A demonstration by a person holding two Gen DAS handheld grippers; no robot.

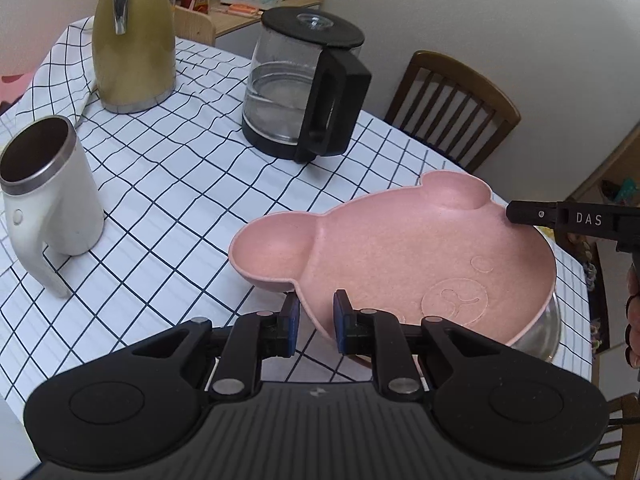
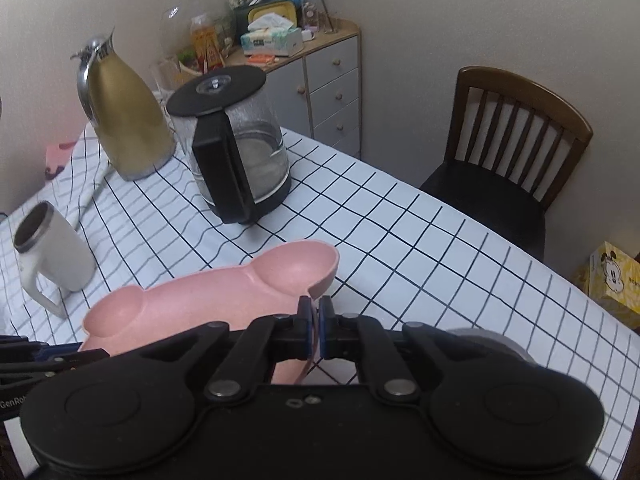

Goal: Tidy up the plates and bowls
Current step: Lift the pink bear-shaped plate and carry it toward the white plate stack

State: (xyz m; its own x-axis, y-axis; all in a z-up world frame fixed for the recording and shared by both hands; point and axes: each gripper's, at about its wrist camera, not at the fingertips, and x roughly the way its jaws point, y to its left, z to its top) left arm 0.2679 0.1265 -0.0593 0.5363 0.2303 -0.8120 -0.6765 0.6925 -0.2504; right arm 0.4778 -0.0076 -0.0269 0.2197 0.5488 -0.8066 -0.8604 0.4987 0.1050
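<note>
While both tongs grip the same dish, the job looks to be at an early carrying stage. The left tongs (image 1: 316,322) are nearly closed on the near rim of a pink bear-shaped plate (image 1: 400,248), just below its left ear compartment, with the rim between the blue pads. The right tongs (image 2: 316,328) are pinched tight on the opposite rim, close under the other ear; in the left wrist view their black finger shows at the plate's far right edge. Held from both sides, the plate appears to be lifted clear of the bench (image 1: 180,200), tilted slightly, with its ears pointing toward the far side.

Beneath the plate's right edge, the left wrist view shows a shiny curved wall, perhaps a metal bowl (image 1: 548,332), though too little shows to be sure, and I cannot tell whether plate and bowl touch. Further out on the checked cloth stand a white mug (image 1: 52,208), a glass kettle with a black lid and handle (image 1: 304,96) and a gold thermos jug (image 1: 132,36), all well apart from the plate.

As for progress, one plate is in hand and not yet set down. No finished stack of plates or bowls is visible, so most of the sorting seems still to do, including choosing where this plate goes.
</note>
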